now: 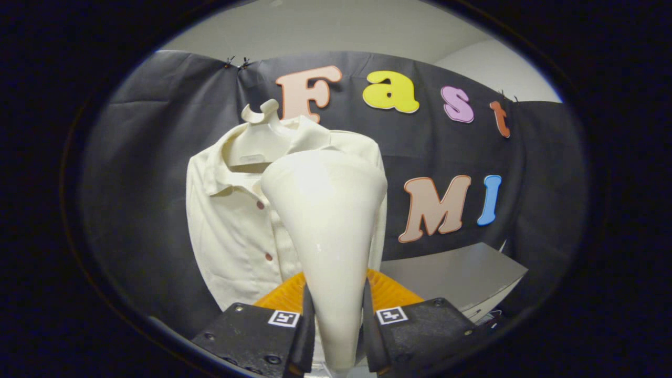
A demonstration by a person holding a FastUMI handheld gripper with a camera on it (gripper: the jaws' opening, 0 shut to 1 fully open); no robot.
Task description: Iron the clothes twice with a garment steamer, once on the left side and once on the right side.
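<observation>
A cream garment steamer (328, 226) stands upright between my fingers, its narrow handle pinched by both of them and its wide head rising in front of the shirt. My gripper (337, 331) is shut on that handle. Beyond the steamer hangs a cream button-up shirt (236, 226) on a pale hanger (261, 116) against the black cloth wall. The steamer head covers the shirt's right half, near its upper part. Whether the head touches the fabric is not clear.
A grey table surface (462, 278) lies to the right, below the cloth wall. An orange ribbed part (388, 291) sits just behind the steamer handle, above the fingers.
</observation>
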